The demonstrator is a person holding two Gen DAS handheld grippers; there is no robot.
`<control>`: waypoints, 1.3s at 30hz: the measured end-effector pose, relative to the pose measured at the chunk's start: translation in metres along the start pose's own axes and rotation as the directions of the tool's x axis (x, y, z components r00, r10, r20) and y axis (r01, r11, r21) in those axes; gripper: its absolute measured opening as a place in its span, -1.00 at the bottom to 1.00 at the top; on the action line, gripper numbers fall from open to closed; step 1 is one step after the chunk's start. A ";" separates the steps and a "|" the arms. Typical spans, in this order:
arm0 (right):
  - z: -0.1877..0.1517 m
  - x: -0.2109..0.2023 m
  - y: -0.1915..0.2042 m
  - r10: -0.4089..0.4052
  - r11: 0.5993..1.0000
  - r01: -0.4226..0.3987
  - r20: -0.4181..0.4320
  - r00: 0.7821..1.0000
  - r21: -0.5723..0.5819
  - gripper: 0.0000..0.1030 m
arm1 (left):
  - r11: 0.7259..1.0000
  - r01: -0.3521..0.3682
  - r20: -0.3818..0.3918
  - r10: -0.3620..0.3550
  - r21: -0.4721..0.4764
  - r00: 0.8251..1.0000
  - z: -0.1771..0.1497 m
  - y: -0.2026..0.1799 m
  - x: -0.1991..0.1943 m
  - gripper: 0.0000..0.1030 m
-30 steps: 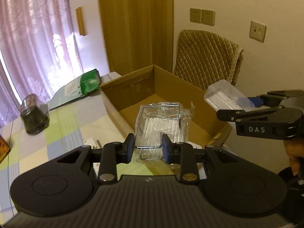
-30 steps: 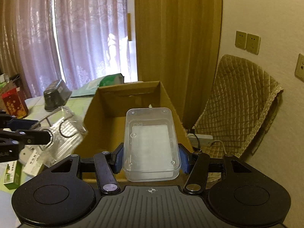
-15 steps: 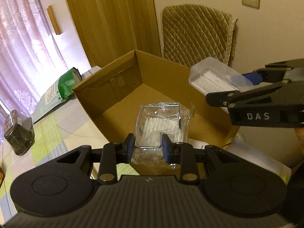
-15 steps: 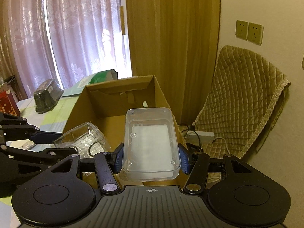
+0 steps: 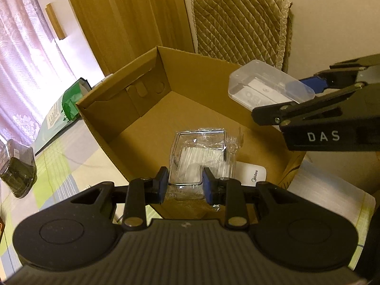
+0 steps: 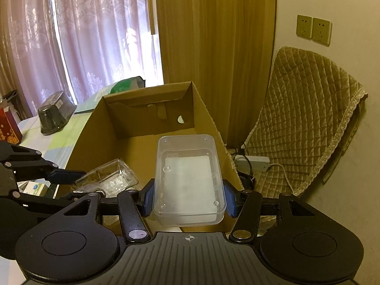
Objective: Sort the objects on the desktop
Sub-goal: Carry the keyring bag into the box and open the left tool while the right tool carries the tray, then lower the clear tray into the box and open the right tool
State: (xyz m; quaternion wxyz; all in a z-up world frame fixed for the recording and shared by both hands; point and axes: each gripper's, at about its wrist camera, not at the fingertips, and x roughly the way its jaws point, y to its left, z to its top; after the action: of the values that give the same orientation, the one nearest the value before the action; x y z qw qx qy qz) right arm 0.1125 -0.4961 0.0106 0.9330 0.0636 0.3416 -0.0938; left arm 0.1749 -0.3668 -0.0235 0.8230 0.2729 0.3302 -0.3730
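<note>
The left tool [image 5: 182, 181] has carried its wrapped clear container [image 5: 201, 159] from above the worktop to over the open cardboard box [image 5: 194, 87], the right tool [image 5: 280, 104] now closer at two o'clock.

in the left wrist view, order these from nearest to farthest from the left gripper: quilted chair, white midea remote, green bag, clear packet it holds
1. Clear packet: between the left gripper's fingers, over the cardboard box.
2. White Midea remote: on the box floor, just right of the packet.
3. Green bag: on the table, beyond the box's left wall.
4. Quilted chair: behind the box, by the wall.
</note>
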 end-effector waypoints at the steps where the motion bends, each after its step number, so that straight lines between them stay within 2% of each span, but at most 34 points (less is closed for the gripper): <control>1: 0.000 0.001 0.000 0.000 1.000 0.000 -0.002 1.000 0.000 0.07 | 1.000 -0.002 0.004 0.002 -0.003 1.000 0.000 0.001 -0.002 -0.48; 19: 0.000 0.007 0.007 0.006 1.000 -0.006 -0.024 1.000 -0.016 0.07 | 0.997 -0.038 0.074 0.043 -0.069 0.996 -0.004 0.020 -0.032 -0.38; 30: -0.003 0.021 0.020 0.014 0.999 -0.017 -0.069 0.998 -0.047 0.07 | 0.994 -0.038 0.069 0.045 -0.099 0.997 -0.012 0.028 -0.035 -0.34; 39: -0.006 0.025 0.027 0.031 0.997 -0.036 -0.073 0.997 -0.066 0.08 | 0.993 -0.047 0.065 0.054 -0.109 0.996 -0.016 0.031 -0.037 -0.34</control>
State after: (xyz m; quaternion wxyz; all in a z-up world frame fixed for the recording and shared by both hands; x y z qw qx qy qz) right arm 0.1336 -0.4724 -0.0086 0.9230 0.0413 0.3770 -0.0644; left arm 0.1755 -0.3213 0.0002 0.8563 0.2236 0.3149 -0.3428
